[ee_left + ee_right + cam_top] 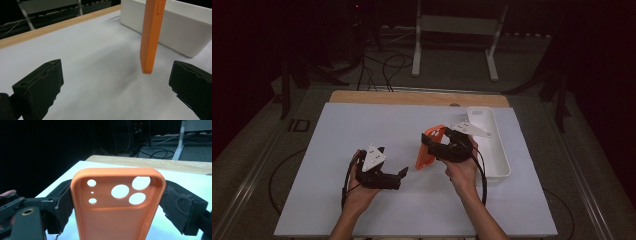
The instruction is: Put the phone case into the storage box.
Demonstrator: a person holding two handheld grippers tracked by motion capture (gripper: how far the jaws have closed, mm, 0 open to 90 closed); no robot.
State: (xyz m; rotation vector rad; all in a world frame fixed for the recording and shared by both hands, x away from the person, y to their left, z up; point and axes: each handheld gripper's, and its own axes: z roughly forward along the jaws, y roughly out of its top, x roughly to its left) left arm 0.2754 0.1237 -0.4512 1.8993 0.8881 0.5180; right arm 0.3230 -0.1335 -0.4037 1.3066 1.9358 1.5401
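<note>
The right gripper (432,145) clamps an orange phone case (428,148) by its two long edges, jaws closed on it from either side. In the right gripper view the case (117,205) faces the camera with its hollow inner side, camera cut-outs toward the top, a foam-like black pad pressing each edge. From the high view the case hangs clear of the sheet, tilted, just left of the white tray (492,145) and above the middle of the table.

The left gripper (399,176) holds nothing; its jaws stand wide apart, aimed toward the case. In the left gripper view the gripper (117,85) frames bare white sheet (87,62), with the case (150,35) seen edge-on ahead and slightly right, its lower end just above the surface, and the tray (180,32) close behind it.

Each tool is gripped by a bare hand: the left hand (359,187) well left of the tray, the right hand (464,170) just beside the tray's near end. The sheet (362,130) covers a wooden table (412,97) whose far edge shows beyond the tray. Cables (387,65) and a white stand (457,35) lie on the dim floor past the table.
</note>
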